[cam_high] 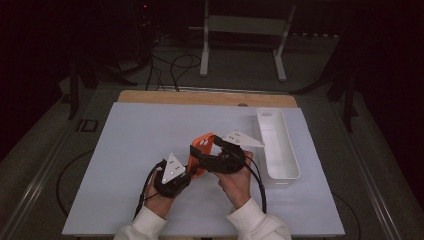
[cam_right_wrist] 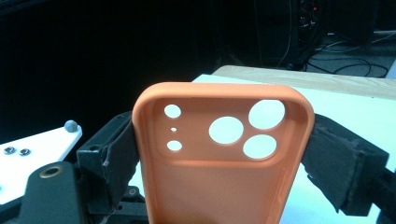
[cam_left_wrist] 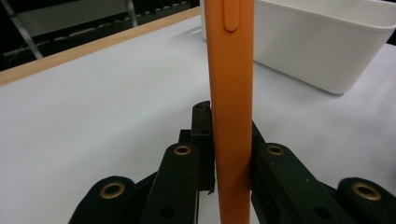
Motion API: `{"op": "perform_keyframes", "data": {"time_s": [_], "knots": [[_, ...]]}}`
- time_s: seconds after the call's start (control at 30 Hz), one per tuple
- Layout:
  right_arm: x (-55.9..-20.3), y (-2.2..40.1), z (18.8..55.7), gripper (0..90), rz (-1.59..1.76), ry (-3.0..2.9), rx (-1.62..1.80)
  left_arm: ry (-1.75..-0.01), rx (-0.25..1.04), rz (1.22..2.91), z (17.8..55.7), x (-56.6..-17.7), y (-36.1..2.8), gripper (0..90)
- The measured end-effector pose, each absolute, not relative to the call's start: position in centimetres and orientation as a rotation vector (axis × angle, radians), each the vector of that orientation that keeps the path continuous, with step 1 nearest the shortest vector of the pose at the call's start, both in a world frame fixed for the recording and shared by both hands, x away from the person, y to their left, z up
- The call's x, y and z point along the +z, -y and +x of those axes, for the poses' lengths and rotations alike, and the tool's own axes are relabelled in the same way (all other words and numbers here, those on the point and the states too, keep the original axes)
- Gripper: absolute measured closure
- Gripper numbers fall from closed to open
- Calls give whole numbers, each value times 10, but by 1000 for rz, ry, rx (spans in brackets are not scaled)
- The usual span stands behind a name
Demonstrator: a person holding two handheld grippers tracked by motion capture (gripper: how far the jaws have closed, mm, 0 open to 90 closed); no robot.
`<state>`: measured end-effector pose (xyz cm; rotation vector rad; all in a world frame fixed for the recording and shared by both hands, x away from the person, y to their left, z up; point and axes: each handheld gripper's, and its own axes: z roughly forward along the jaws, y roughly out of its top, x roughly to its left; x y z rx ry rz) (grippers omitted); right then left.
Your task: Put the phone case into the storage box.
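High view shows your left gripper [cam_high: 181,171] with jaws clamped on the orange phone case's [cam_high: 201,148] thin edge; your right gripper [cam_high: 202,159] clamps its two sides above the desk [cam_high: 140,135]; beyond stands a white bin [cam_high: 287,170].

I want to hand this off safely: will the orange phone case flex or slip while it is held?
The orange phone case looks thin-walled and empty, so probably light and bendy. The right hand-held gripper spans its width and could bow it. The left hand-held gripper pinches its thin edge; the matte surface likely resists slipping.

An orange phone case [cam_right_wrist: 219,168], a white bin [cam_high: 278,145], a pale grey table [cam_high: 145,145] with a wooden edge.
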<state>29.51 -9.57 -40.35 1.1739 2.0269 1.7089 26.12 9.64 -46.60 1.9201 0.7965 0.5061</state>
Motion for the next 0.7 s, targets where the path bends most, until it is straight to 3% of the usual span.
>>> {"op": "perform_keyframes", "data": {"time_s": [0.17, 0.37, 0.57, 0.7], "knots": [[-404, 96, 294, 163, 1170, -2023, 1707, -786, 486, 1918, 262, -466, -97, 769], [-404, 95, 294, 163, 1166, -2018, 1704, -797, 463, 1899, 263, -465, -98, 554], [-404, 95, 293, 163, 1163, -2015, 1698, -846, 484, 1870, 265, -463, -101, 259], [-403, 96, 293, 163, 1159, -2011, 1696, -859, 490, 1853, 266, -461, -104, 151]]}}
